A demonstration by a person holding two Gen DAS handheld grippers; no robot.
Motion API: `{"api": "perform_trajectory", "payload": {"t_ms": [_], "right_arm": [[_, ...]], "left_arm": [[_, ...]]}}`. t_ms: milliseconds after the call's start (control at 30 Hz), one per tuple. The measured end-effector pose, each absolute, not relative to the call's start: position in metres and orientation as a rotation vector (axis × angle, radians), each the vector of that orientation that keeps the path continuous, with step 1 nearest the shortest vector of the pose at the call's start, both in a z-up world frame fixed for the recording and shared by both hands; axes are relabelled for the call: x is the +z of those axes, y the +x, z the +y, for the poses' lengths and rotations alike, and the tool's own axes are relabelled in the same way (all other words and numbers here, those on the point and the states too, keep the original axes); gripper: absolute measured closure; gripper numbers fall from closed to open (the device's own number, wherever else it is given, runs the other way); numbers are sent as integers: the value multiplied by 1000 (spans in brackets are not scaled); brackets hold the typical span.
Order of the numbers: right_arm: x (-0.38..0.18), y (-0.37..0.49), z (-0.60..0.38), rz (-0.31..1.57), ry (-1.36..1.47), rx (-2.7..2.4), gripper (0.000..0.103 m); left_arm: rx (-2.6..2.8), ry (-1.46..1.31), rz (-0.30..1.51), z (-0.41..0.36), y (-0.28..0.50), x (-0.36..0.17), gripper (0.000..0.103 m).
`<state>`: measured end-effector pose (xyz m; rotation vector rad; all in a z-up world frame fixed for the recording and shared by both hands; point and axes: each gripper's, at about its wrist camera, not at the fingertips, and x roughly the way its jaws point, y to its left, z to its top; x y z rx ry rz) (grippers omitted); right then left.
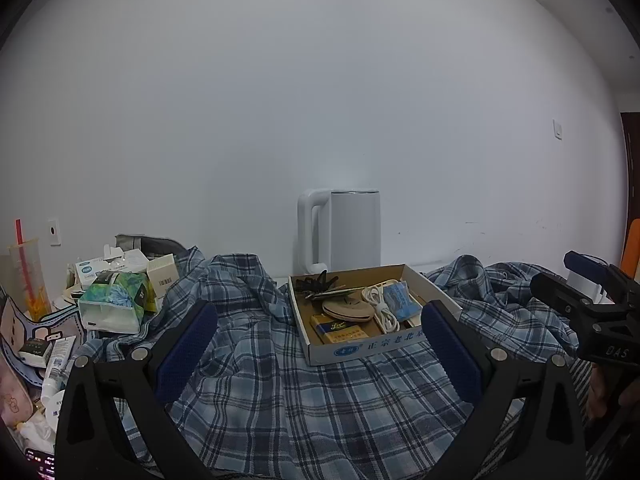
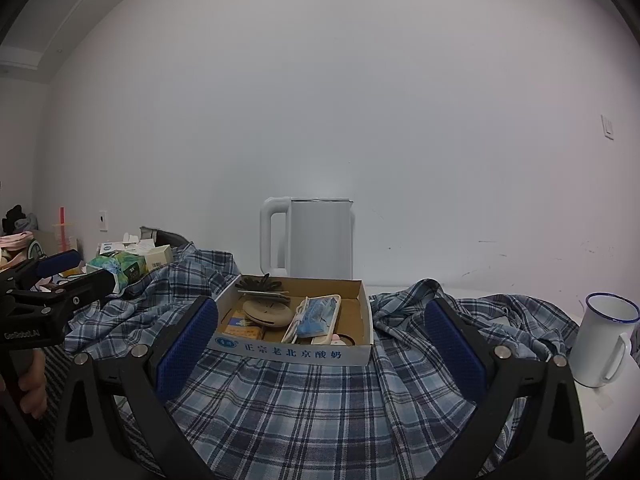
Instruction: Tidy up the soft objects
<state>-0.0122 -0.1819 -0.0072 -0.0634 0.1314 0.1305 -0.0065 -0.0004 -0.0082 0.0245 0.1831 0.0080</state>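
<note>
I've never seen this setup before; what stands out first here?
A rumpled blue plaid shirt covers the table, with an open cardboard box of odds and ends sitting on it. Behind stands a white electric kettle, and both open tongs, left and right, hover over the shirt.

Dim, flat, bluish indoor light with soft shadows and no glare. Fisheye bending curves the edges into black corners. Focus stays fairly sharp.

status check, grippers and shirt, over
Left gripper open, right gripper open, both empty. Plaid shirt rumpled on table. Cardboard tray sits on it.
</note>
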Motion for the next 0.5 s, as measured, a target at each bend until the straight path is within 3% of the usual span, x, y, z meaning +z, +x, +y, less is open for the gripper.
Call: {"api": "perform_trajectory", "payload": {"t_ms": [500], "right_arm": [[-8, -11, -182, 139, -60, 123, 0]], "left_arm": [[4, 28, 183, -1, -6, -9, 0]]}}
